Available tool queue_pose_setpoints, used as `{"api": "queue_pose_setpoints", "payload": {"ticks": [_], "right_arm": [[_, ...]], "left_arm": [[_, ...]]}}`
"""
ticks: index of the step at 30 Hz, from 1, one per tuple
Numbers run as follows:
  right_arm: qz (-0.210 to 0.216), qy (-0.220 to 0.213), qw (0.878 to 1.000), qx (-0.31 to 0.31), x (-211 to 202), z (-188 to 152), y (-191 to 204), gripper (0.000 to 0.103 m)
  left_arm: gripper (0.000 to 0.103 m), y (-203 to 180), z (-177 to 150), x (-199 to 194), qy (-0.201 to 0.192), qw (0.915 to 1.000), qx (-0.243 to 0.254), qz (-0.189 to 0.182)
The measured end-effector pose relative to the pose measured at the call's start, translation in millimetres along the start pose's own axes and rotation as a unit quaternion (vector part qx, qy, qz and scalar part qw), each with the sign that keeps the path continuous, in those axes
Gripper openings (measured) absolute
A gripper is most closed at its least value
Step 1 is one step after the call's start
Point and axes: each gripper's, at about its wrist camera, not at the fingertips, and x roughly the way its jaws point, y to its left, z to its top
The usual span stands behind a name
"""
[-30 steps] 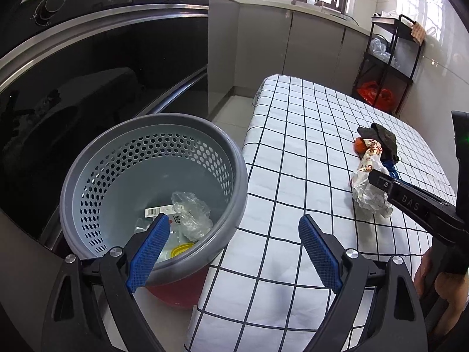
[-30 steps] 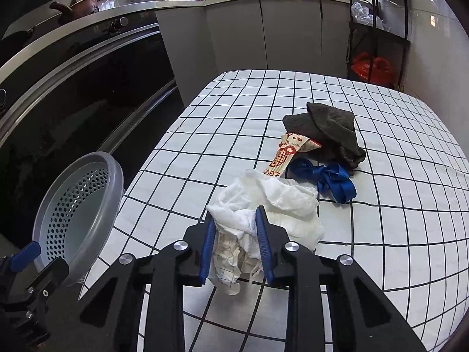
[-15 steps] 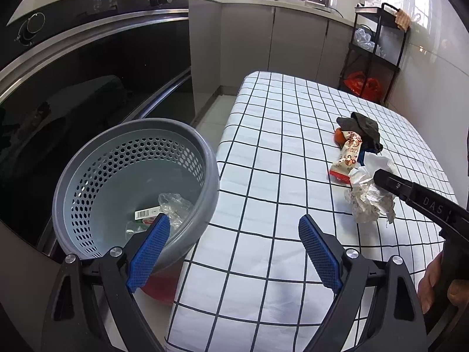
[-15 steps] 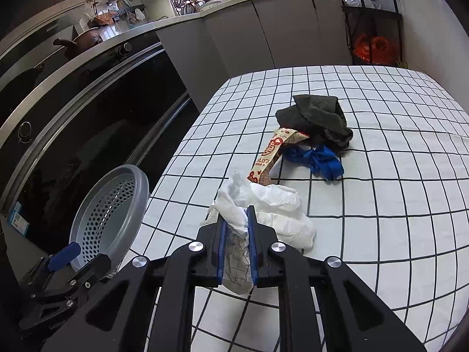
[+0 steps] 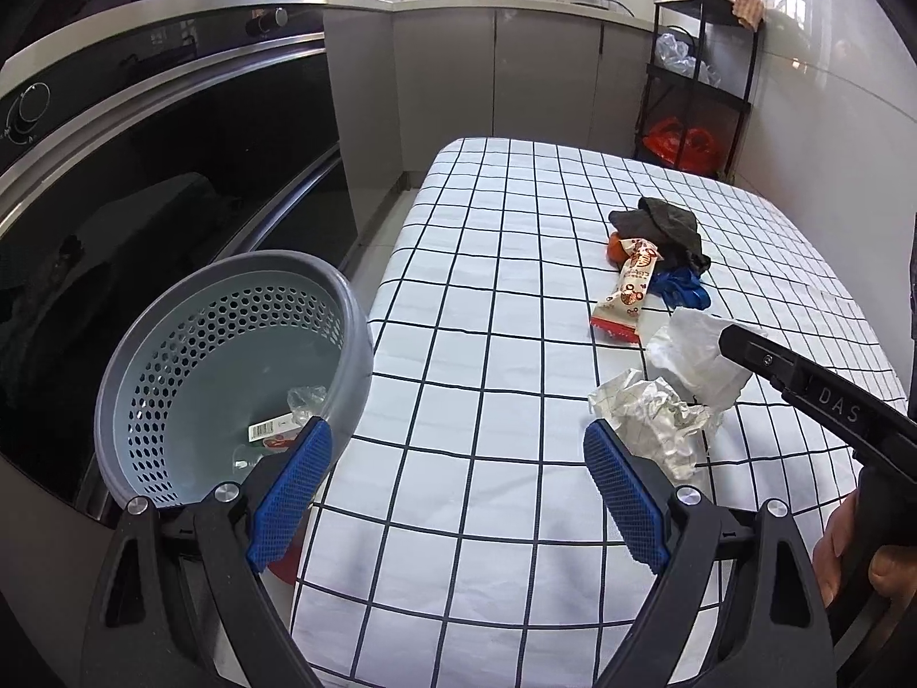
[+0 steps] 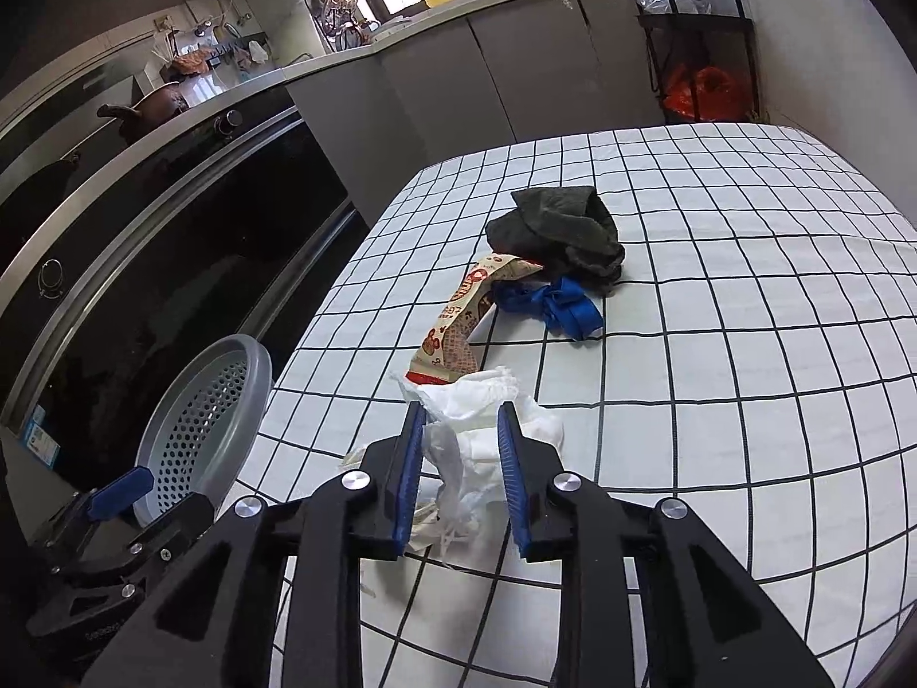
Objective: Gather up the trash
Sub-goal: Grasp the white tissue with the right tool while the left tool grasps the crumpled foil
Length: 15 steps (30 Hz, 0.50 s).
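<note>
Right gripper (image 6: 458, 470) jaws are opening, crumpled white tissue (image 6: 475, 430) between the pads on the checked tablecloth (image 6: 716, 401); whether the pads grip it I cannot tell. Left gripper (image 5: 458, 493) is wide apart, empty. Gray perforated basket (image 5: 344, 309), holding some scraps, sits off the tablecloth's left edge, to the tissue's left, beside the left gripper. The tissue must travel left to the basket. Snack wrapper (image 6: 458, 327) lies just beyond the tissue, long axis pointing away.

Black oven front (image 5: 172, 132), grey cabinets (image 5: 493, 69), black shelf rack (image 5: 699, 74), checked tablecloth (image 5: 504, 264)
</note>
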Motion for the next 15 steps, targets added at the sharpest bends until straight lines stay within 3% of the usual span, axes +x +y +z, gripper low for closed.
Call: {"api": "queue_pose_setpoints", "payload": {"ticks": [2, 4, 5, 15], "right_arm": [[0.002, 0.002, 1.000, 0.003, 0.2, -1.5, -4.4, 0.025], [0.001, 0.001, 1.000, 0.004, -0.3, -2.9, -8.8, 0.007], [0.007, 0.004, 1.000, 0.007, -0.5, -3.5, -11.6, 0.004], [-0.070, -0.003, 0.997, 0.033, -19.6, -13.1, -59.1, 0.004]], "left_arm": [[0.088, -2.9, 0.3, 0.5, 0.001, 1.0000, 0.002, 0.000], [0.088, -4.9, 0.3, 2.2, 0.004, 1.0000, 0.003, -0.002], [0.088, -6.1, 0.4, 3.2, 0.005, 1.0000, 0.003, -0.003], [0.088, -17.5, -1.6, 12.4, 0.013, 0.9998, 0.010, -0.009]]}}
